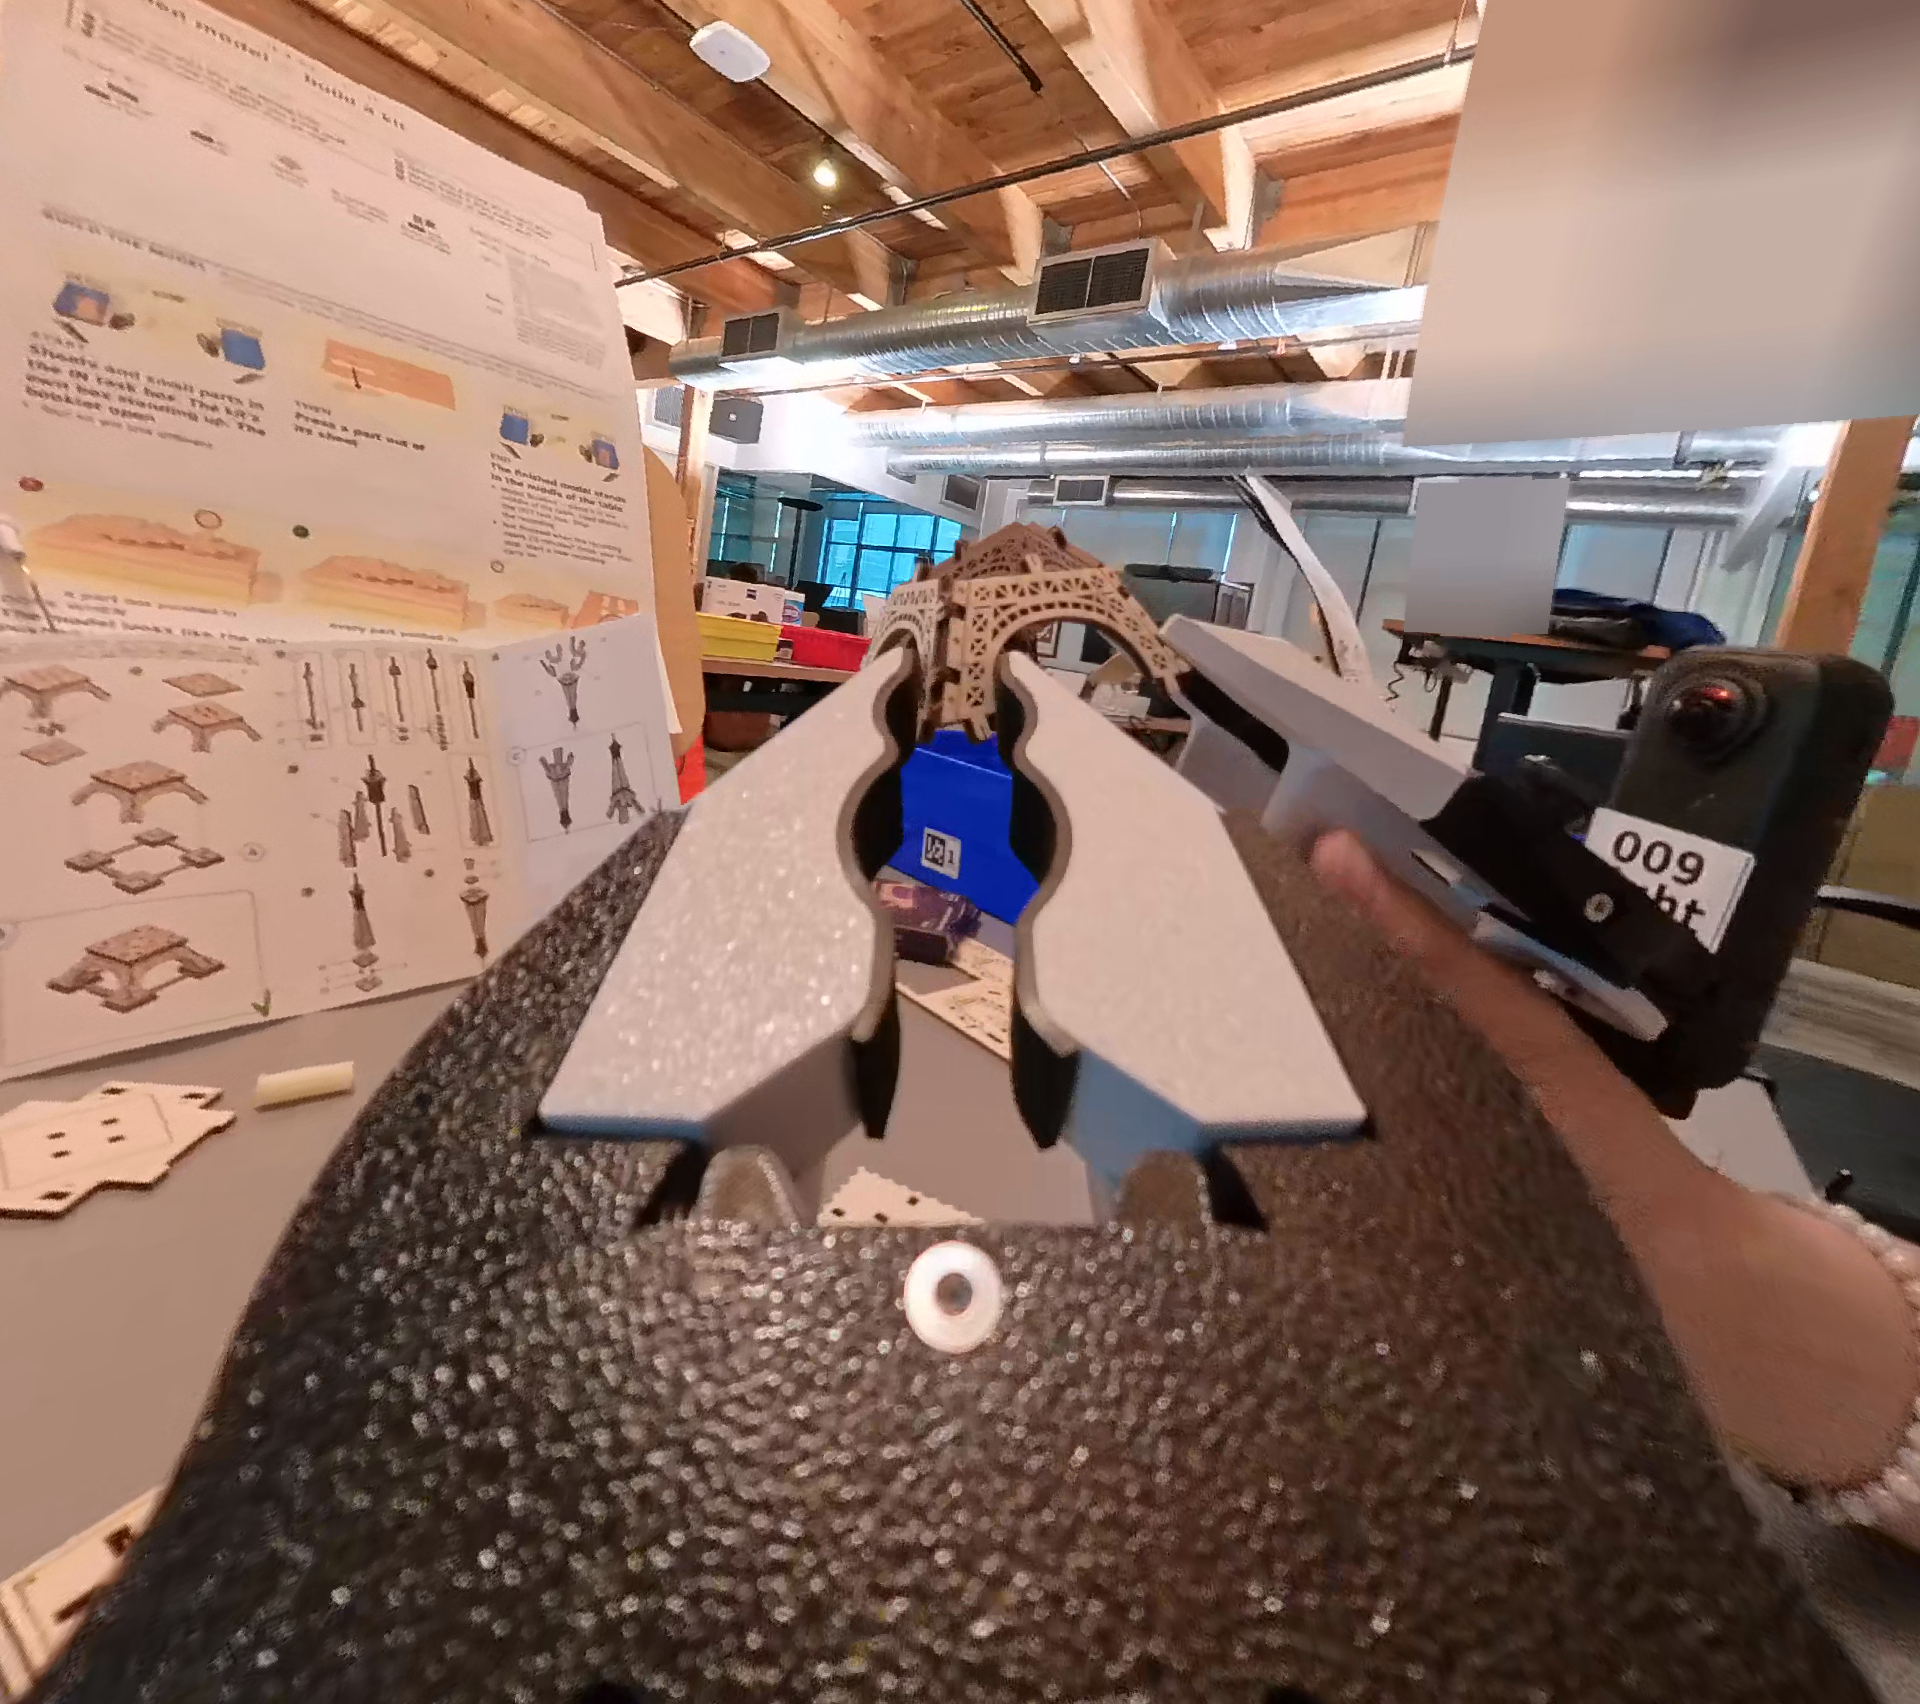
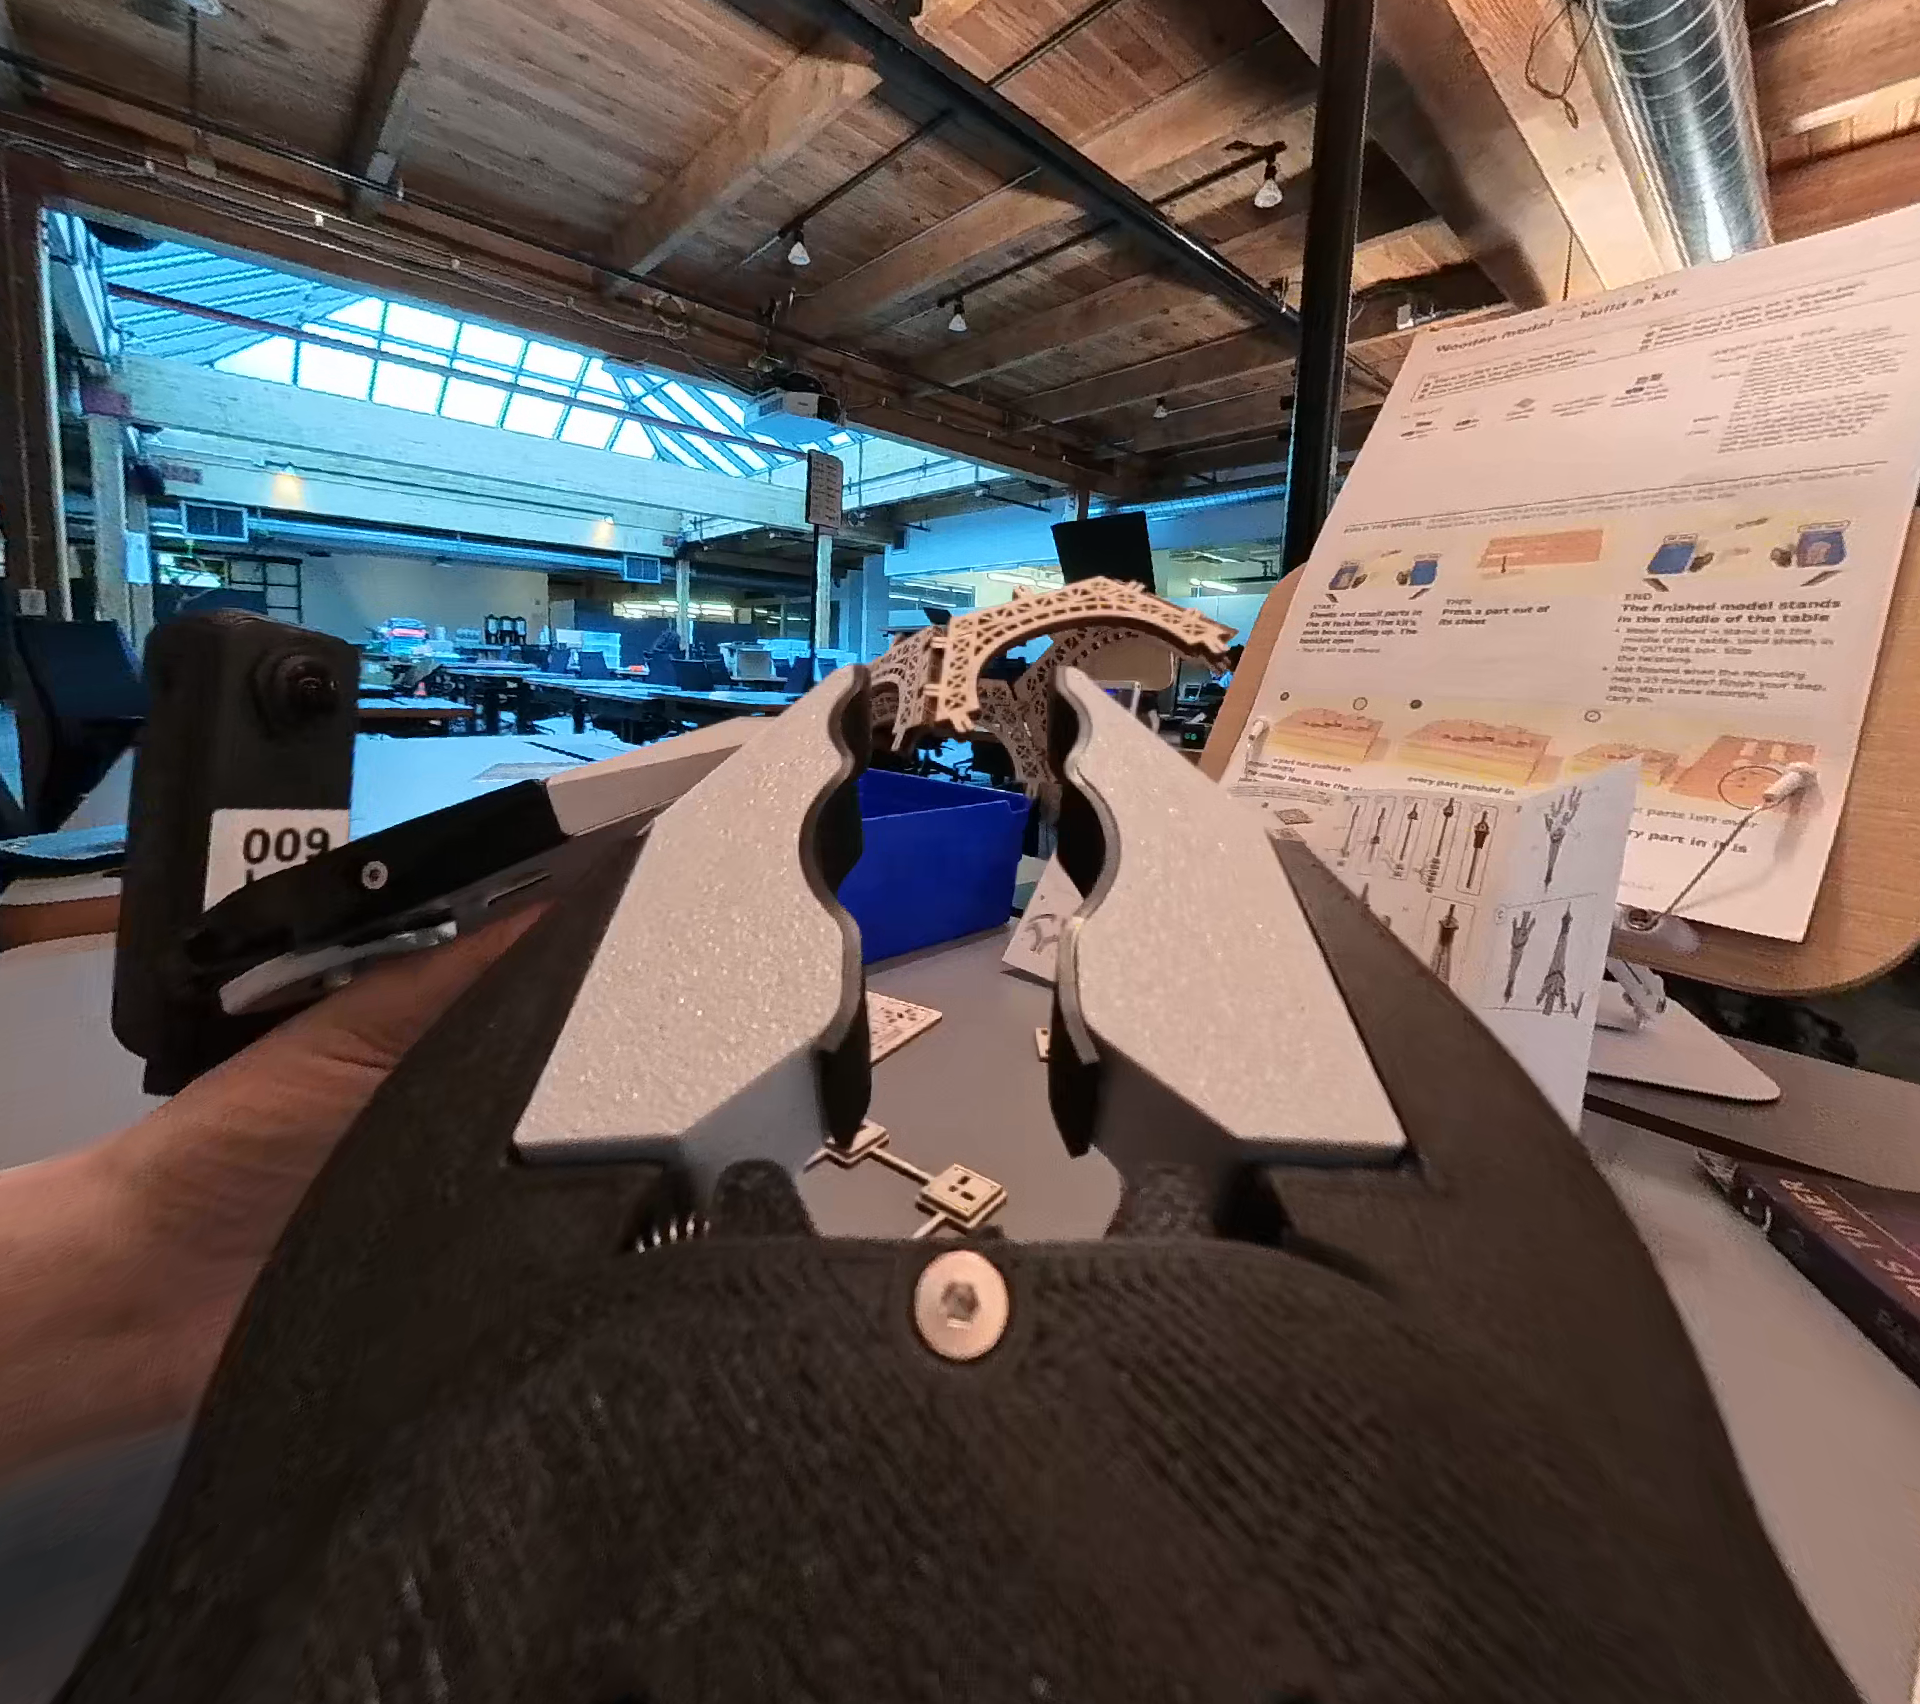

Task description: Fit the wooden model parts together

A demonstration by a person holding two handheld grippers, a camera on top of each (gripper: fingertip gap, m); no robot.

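A wooden lattice model [image 1: 1023, 605] with arched sides, like a tower base, is held up in the air above the table. My left gripper [image 1: 956, 678] is shut on one of its legs at the fingertips. My right gripper [image 2: 961, 698] is closed around another leg of the same model [image 2: 1091, 615], and its jaws stand a little wider apart. In the left wrist view the right gripper [image 1: 1226, 678] comes in from the right and meets the arch's right end. In the right wrist view the left gripper's finger [image 2: 623, 781] comes in from the left.
A blue box [image 1: 956, 813] stands on the grey table [image 1: 156, 1291] behind the model. An instruction sheet on a stand [image 1: 312, 511] is at the left. A flat wooden part [image 1: 94, 1145], a small cream stick [image 1: 304, 1083], small square parts [image 2: 961, 1197] and a book [image 2: 1839, 1239] lie on the table.
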